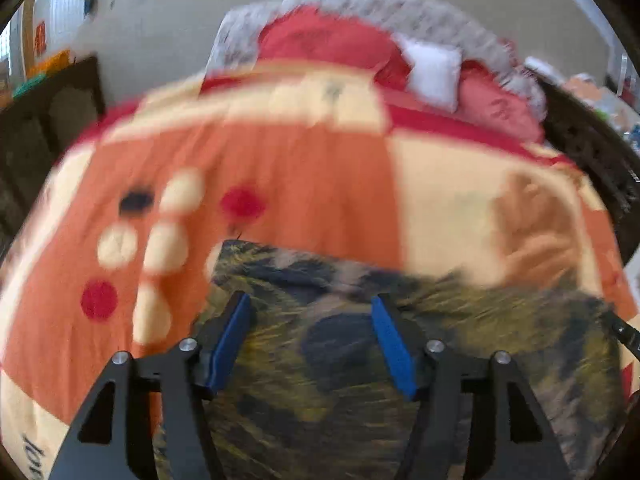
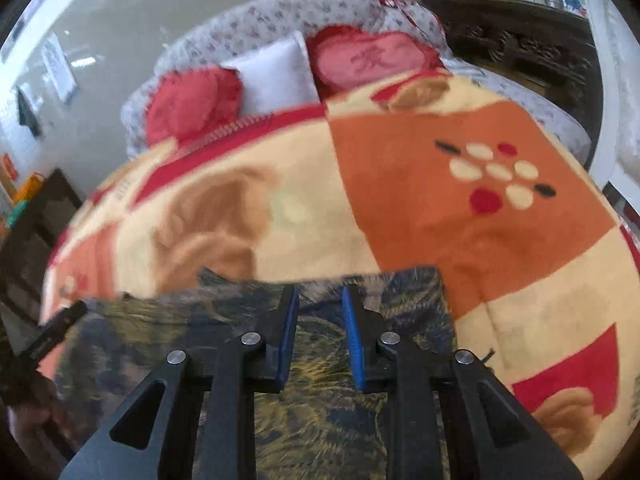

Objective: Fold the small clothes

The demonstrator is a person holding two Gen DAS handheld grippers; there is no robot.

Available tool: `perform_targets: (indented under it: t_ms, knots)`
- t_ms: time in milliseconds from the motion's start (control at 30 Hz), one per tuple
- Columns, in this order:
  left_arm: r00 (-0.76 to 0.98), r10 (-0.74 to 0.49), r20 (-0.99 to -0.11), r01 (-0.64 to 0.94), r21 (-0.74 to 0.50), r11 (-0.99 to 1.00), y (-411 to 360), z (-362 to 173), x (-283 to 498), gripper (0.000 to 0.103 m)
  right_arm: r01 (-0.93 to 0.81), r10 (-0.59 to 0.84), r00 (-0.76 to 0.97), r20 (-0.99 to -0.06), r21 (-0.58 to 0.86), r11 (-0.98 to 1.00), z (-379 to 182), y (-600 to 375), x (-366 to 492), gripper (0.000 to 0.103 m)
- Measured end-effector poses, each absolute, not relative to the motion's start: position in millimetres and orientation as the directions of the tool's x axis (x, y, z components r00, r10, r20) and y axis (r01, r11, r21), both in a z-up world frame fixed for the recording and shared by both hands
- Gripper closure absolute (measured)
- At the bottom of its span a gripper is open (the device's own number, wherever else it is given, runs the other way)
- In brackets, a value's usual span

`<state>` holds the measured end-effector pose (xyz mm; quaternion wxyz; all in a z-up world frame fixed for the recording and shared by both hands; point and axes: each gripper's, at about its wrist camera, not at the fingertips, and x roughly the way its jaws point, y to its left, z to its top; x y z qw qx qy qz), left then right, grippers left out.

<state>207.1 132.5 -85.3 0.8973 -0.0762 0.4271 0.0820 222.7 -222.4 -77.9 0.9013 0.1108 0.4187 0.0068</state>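
Note:
A dark patterned garment (image 1: 360, 360), navy with yellow-olive streaks, lies spread flat on an orange, cream and red blanket (image 1: 280, 184). My left gripper (image 1: 310, 304) is open and empty, its blue pads wide apart just above the garment's left part. In the right wrist view the same garment (image 2: 312, 412) lies under my right gripper (image 2: 320, 296), which is open with a narrower gap between its blue pads and nothing between them, near the garment's far edge. The left gripper's tip (image 2: 60, 320) shows at the far left there. Both views are motion-blurred.
The blanket (image 2: 440, 208) covers a bed. Red cushions (image 2: 188, 104) and a white pillow (image 2: 276, 76) lie at the head against a floral headboard (image 2: 280, 16). Dark carved wooden furniture (image 2: 520, 52) stands at the right, a dark cabinet (image 1: 48, 120) at the left.

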Motion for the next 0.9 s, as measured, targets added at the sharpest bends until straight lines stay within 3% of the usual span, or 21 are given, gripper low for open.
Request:
perform_targets:
  t_ms: [67,133,333,467,900]
  knots:
    - [0.664,-0.013,-0.747,-0.209,-0.202,0.957,152,-89,194,0.037,0.119,0.089,0.656,-0.750,0.218,0.969,-98,-233,219,0.067]
    - [0.669,-0.037,-0.743,-0.216,-0.242,0.946,158,-92,192,0.038,0.117,0.121,0.662,-0.739,0.262,0.958,-99,-241,219,0.067]
    - [0.653,0.020,-0.757,-0.215,-0.159,0.964,143,-94,202,0.027,0.100,0.172,0.662,-0.729,0.313,0.944,-106,-251,228,0.061]
    - [0.653,0.023,-0.757,-0.210,-0.152,0.966,142,-93,204,0.025,0.098,0.226,0.670,-0.707,0.386,0.917,-108,-262,227,0.060]
    - [0.648,0.041,-0.761,-0.208,-0.125,0.970,141,-95,205,0.023,0.106,0.192,0.644,-0.741,0.335,0.936,-100,-256,229,0.059]
